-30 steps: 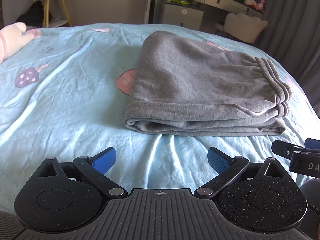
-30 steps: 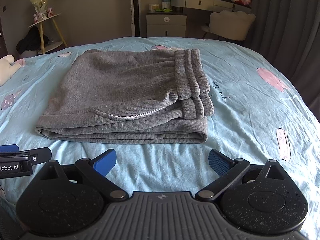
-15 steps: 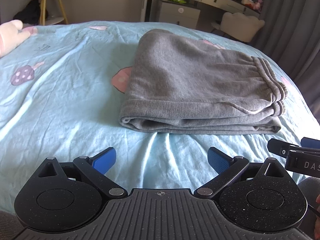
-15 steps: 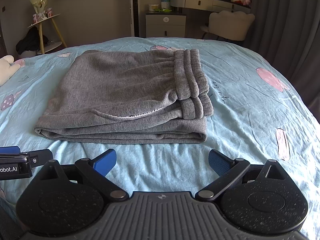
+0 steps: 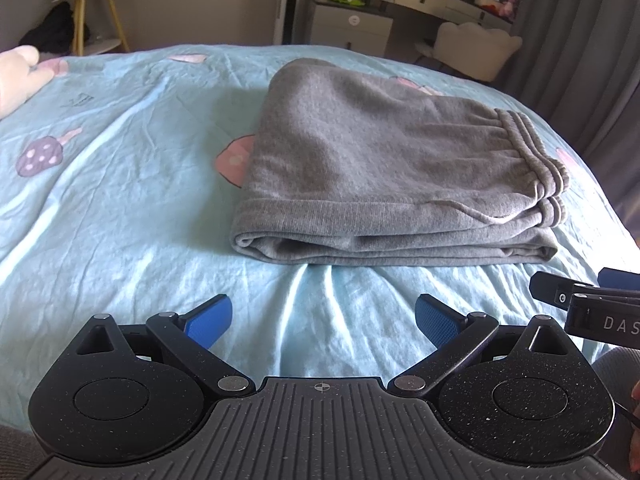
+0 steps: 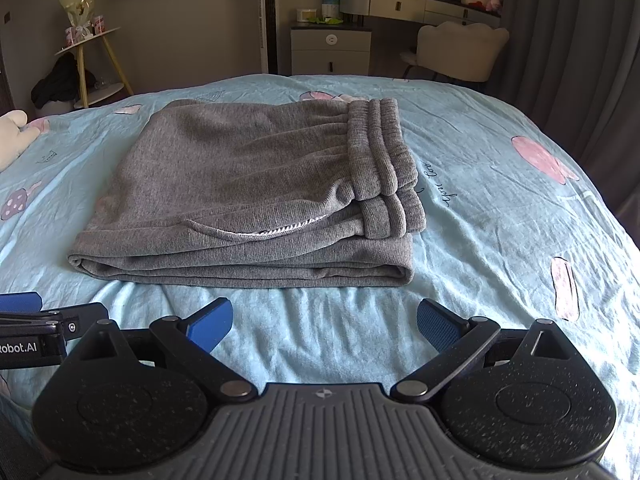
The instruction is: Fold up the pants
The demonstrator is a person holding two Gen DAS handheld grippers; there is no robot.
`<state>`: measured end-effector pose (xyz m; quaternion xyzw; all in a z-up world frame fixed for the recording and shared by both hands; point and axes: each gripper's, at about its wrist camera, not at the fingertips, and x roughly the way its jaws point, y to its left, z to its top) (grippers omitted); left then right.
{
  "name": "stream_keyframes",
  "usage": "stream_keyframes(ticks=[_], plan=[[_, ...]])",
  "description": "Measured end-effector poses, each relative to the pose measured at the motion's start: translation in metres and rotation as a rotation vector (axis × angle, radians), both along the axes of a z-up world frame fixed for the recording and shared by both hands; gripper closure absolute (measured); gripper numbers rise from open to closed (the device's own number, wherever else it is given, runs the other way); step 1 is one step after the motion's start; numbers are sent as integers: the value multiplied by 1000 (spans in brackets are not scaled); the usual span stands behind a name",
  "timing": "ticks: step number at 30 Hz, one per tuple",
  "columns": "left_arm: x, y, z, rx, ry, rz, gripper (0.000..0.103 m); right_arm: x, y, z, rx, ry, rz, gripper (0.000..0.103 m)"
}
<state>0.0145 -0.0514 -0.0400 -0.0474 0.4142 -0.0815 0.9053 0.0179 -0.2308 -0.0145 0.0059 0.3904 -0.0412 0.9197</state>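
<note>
- Plainly, the grey pants point(image 6: 248, 196) lie folded into a flat stack on the light blue bedsheet point(image 6: 500, 216), in the middle of the bed, with the ribbed waistband point(image 6: 380, 148) at the right end of the stack.
- The layers at the near edge are visible, but how many folds lie inside the stack cannot be counted from either view.
- A pocket opening with a pale stitched edge point(image 6: 280, 230) shows on the top layer; what is beneath it is hidden.
- The left gripper point(image 5: 323, 318) hovers over bare sheet just short of the pants, its blue fingertips point(image 5: 210, 320) wide apart and holding nothing.
- The right gripper point(image 6: 325, 320) sits the same way near the stack's front edge, fingers spread and empty, not touching cloth.
- In each wrist view the other gripper is only a sliver at the frame edge, cut off, with part of its lettering readable.
- A pale plush toy point(image 5: 18, 76) at the left is cropped by the frame.
- The small items on the dresser point(image 6: 420, 4) beyond the bed are too small to identify.
- The dark heap under the round side table point(image 6: 88, 40) is too shadowed to make out.
</note>
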Motion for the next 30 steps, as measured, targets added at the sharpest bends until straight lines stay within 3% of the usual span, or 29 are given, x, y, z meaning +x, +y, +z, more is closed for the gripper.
stream_keyframes(ticks=[7, 30], plan=[[-4, -3, 3, 27, -46, -11, 1, -1, 1, 1, -7, -1, -4, 4], [-5, -8, 0, 59, -36, -40, 1, -1, 2, 0, -10, -3, -5, 4]])
